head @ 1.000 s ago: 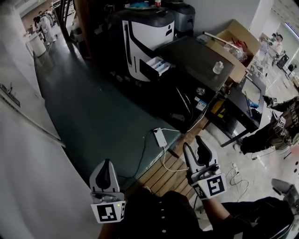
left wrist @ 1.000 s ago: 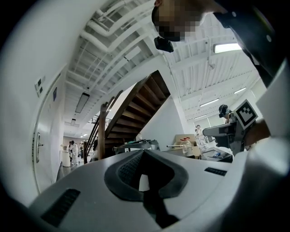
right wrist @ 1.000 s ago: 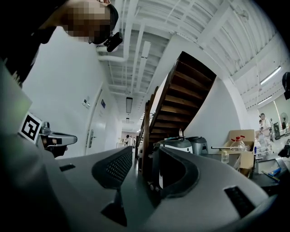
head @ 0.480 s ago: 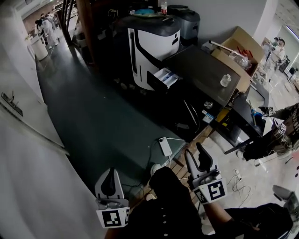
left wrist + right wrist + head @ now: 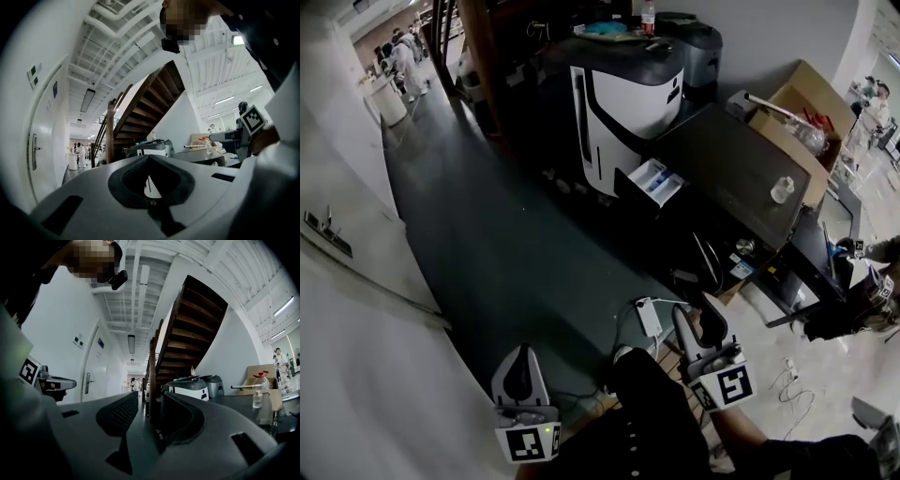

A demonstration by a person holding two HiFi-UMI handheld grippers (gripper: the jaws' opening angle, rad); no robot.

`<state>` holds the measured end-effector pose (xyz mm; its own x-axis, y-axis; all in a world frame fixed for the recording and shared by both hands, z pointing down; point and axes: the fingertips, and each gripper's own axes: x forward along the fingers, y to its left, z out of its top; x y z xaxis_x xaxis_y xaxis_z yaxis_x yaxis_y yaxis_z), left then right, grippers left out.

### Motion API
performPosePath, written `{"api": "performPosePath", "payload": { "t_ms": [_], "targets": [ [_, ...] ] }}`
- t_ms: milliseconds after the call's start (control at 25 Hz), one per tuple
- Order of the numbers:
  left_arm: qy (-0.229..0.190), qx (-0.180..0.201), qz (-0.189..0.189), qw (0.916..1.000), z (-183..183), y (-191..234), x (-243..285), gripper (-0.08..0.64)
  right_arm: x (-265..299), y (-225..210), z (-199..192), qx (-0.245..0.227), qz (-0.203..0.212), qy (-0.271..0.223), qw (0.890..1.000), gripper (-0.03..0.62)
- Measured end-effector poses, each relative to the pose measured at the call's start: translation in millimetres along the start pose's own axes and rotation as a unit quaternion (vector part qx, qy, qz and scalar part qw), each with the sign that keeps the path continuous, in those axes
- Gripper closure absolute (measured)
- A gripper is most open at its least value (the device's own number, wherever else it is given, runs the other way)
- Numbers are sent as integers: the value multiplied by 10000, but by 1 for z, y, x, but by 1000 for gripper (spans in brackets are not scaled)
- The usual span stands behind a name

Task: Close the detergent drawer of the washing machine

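Detergent drawer (image 5: 654, 181): pulled out from upper front corner of washing machine (image 5: 727, 173), white compartments showing, not yet reached.

Both grippers well short of washing machine, across dark floor (image 5: 516, 244) from its front, pointing level toward it.
- Left gripper (image 5: 521, 356): jaws together, empty.
- Right gripper (image 5: 696, 309): jaws apart, just been closing a little, nothing between.

Likely best:
- Close in on washing machine front.
- Square one gripper to drawer face.
- Push straight along drawer's travel till flush.
- Avoid skewed push that could jam it.
- Keep clear of white appliance (image 5: 628, 94) just beside washing machine.
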<state>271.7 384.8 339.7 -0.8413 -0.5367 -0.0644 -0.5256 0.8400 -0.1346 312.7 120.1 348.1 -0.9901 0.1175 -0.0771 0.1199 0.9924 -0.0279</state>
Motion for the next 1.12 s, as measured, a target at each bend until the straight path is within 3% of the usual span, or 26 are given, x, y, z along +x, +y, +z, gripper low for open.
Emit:
{"api": "performPosePath", "payload": {
  "t_ms": [240,600,760,880,1120],
  "targets": [
    [79,38,28,10000,16,23,77,547,72,-37,16,-48,-12,78,10000,425],
    [31,71,103,9999,60,44,171,546,155,-90,71,17,-113,-99,9999,426],
    [-104,162,215,9996,84,54,187,547,176,-95,84,45,-29,22,10000,426],
    [-105,123,340,9993,85,63,192,547,190,-96,94,75,-2,-166,9998,430],
    [-45,77,371,9993,80,79,201,548,209,-89,87,31,71,-36,10000,430]
  ]
}}
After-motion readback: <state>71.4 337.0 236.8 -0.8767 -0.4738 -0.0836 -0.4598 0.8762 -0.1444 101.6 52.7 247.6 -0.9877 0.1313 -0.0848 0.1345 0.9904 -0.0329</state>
